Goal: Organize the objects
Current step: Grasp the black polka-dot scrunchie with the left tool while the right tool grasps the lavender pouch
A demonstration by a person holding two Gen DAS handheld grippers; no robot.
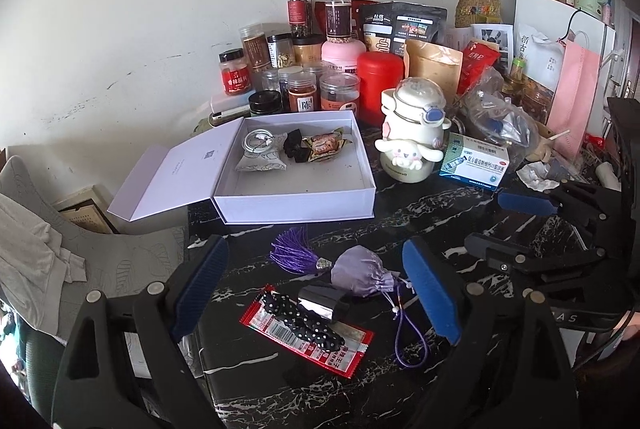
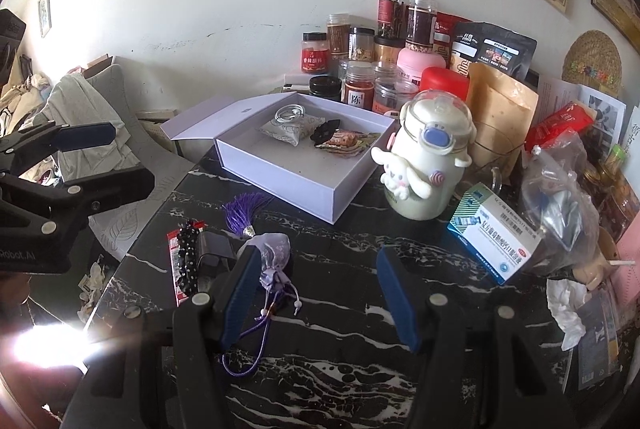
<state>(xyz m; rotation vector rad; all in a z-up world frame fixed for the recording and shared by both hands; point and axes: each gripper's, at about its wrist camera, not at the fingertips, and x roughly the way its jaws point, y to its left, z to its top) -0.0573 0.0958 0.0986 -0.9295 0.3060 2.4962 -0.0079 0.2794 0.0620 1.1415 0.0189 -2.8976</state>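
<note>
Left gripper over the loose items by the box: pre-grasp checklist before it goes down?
1. Left gripper jaws open, nothing between the pads: ok.
2. Targets in front of it: purple sachet, black clip, red packet, polka-dot band. Band and clip lie on the packet, so a single pick is not clean: not ok.
3. Sachet cord trails toward the right-hand finger; snag risk: cannot tell.
4. White box open, bare floor in its near half: ok.
5. Right gripper open, empty, off to the side: ok.
</note>
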